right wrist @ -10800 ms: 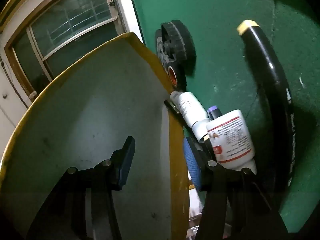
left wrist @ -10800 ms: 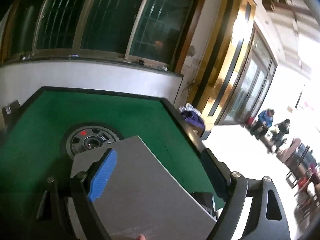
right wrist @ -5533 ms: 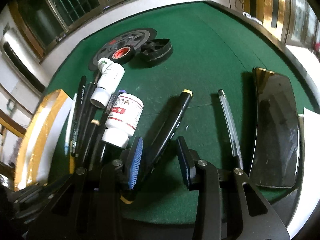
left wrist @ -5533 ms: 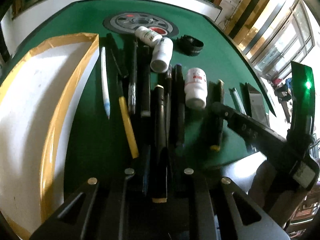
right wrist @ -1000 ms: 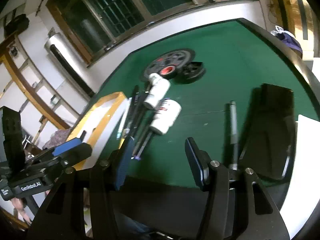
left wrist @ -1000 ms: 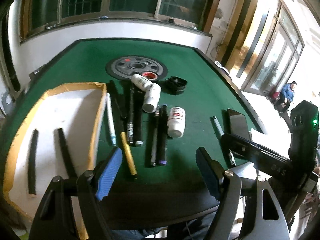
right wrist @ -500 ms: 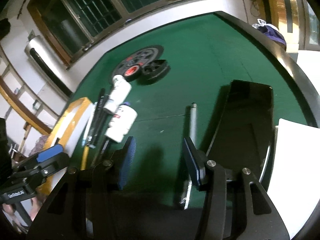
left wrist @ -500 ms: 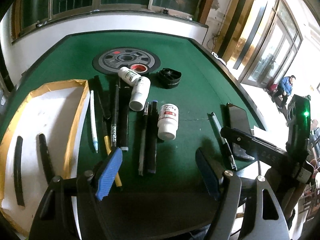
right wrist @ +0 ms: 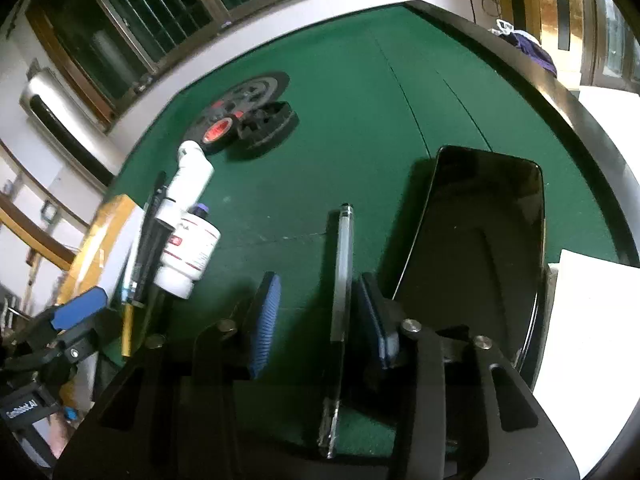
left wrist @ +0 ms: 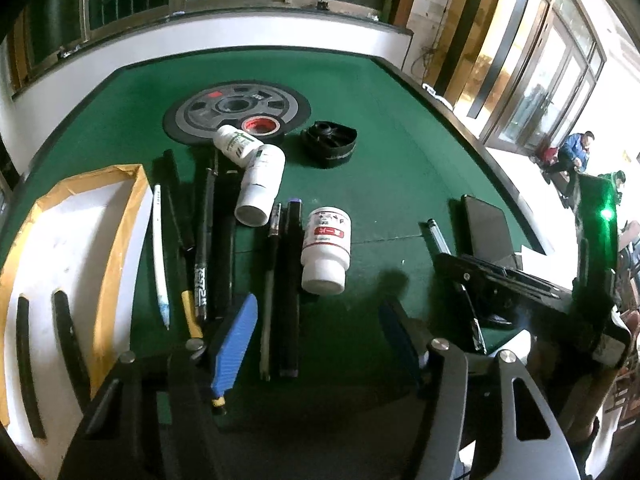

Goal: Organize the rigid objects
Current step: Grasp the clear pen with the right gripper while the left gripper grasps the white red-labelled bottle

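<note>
Right claw (right wrist: 316, 312), jaws just closing, straddles a clear plastic pen (right wrist: 342, 272) ungripped near the green felt table (right wrist: 360, 80)'s front edge; left claw (left wrist: 316, 332), also narrowing, holds nothing; only its view shows the yellow-rimmed white tray (left wrist: 120, 216).

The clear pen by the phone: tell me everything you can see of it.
The clear pen is a slim see-through barrel with a metal-looking end pointing away from the camera. It lies flat on the green table, lengthwise, just left of the dark phone and apart from the bottles and other pens. It sits between the pads of the right tool, whose jaws have just been closing; it is close against the right pad, with a gap to the left one. Its near end is hidden in shadow.
</note>
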